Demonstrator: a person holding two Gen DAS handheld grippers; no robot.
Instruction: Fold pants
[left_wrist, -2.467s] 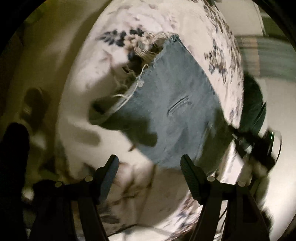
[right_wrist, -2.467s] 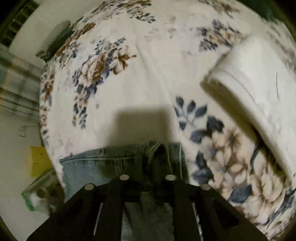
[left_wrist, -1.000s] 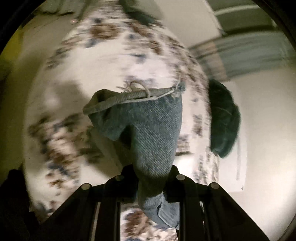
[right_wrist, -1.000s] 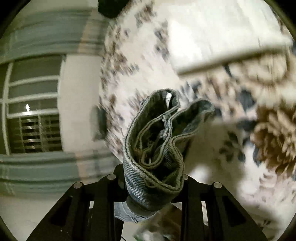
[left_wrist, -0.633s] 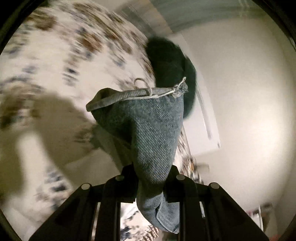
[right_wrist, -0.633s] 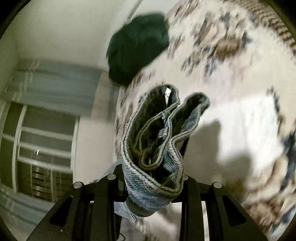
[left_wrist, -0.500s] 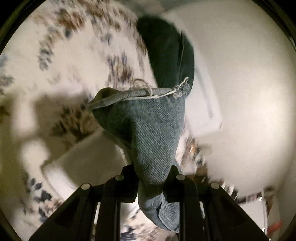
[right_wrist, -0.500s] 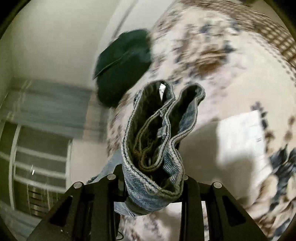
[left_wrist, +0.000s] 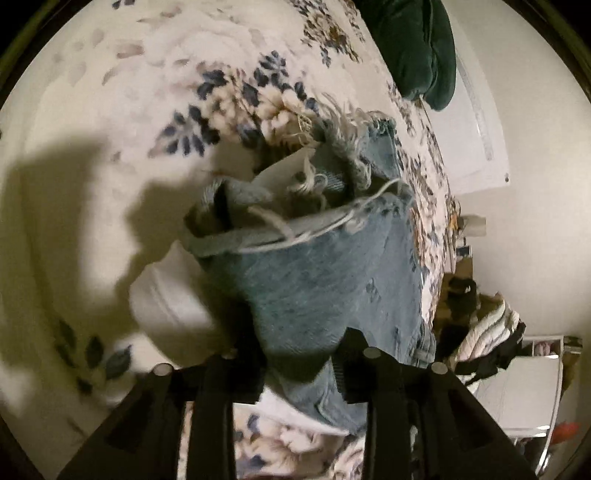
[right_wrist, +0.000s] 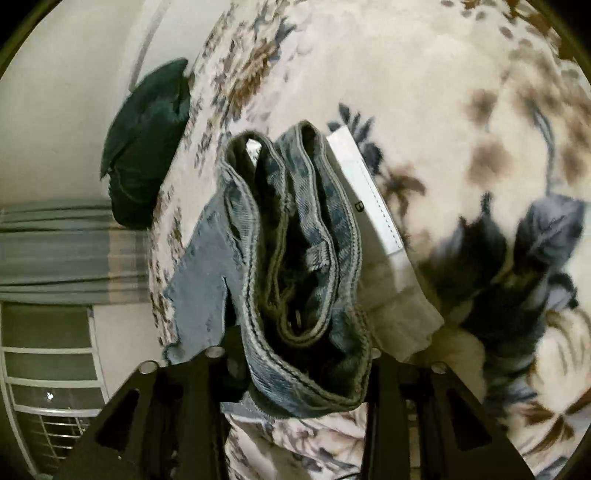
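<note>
The folded blue jeans (left_wrist: 325, 280) hang between both grippers over a floral bedspread (left_wrist: 155, 92). My left gripper (left_wrist: 299, 365) is shut on the frayed leg-hem end, whose white threads stick up in front of it. My right gripper (right_wrist: 303, 369) is shut on the bunched waistband of the jeans (right_wrist: 295, 258), with a belt loop showing. The jeans rest on top of a folded white garment (right_wrist: 373, 221), which also shows in the left wrist view (left_wrist: 173, 310).
A dark green cushion (left_wrist: 417, 48) lies at the far end of the bed, and it also shows in the right wrist view (right_wrist: 144, 144). A pile of clothes (left_wrist: 487, 339) and white furniture stand beside the bed. A curtain and window (right_wrist: 55, 332) are at the left.
Both grippers, still shut on the jeans, have swung them over and down onto the folded white garment. The denim has spread out below the left gripper.
</note>
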